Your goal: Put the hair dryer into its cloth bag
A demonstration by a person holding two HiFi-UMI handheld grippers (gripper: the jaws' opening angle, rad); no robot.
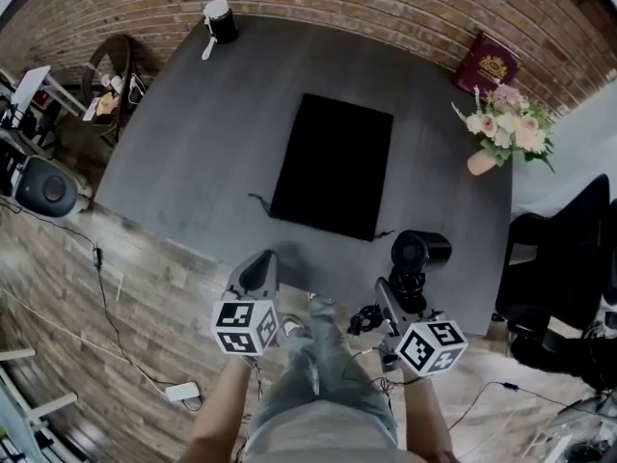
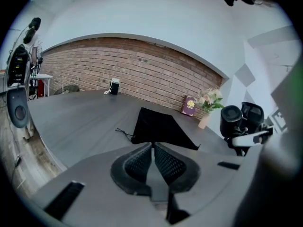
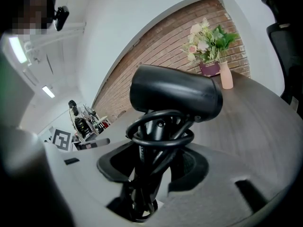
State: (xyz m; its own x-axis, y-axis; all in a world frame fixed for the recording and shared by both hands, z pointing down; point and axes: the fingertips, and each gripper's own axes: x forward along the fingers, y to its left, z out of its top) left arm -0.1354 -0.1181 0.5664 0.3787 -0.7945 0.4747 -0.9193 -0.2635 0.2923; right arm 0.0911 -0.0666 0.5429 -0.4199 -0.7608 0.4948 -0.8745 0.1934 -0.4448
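A black cloth bag (image 1: 333,165) lies flat on the grey table (image 1: 193,152), its drawstrings trailing at the near corners; the left gripper view shows the bag (image 2: 158,126) just beyond the jaws. My left gripper (image 1: 258,273) hangs shut and empty over the table's near edge, left of the bag. My right gripper (image 1: 397,297) is shut on the handle and coiled cord of a black hair dryer (image 1: 416,258). The dryer (image 3: 175,96) stands upright between the jaws, barrel on top, at the table's near right edge.
A pink vase of flowers (image 1: 503,125) and a dark red book (image 1: 485,64) sit at the table's far right. A small black and white device (image 1: 220,19) stands at the far left edge. A black office chair (image 1: 564,258) is to the right; cables and gear lie on the floor.
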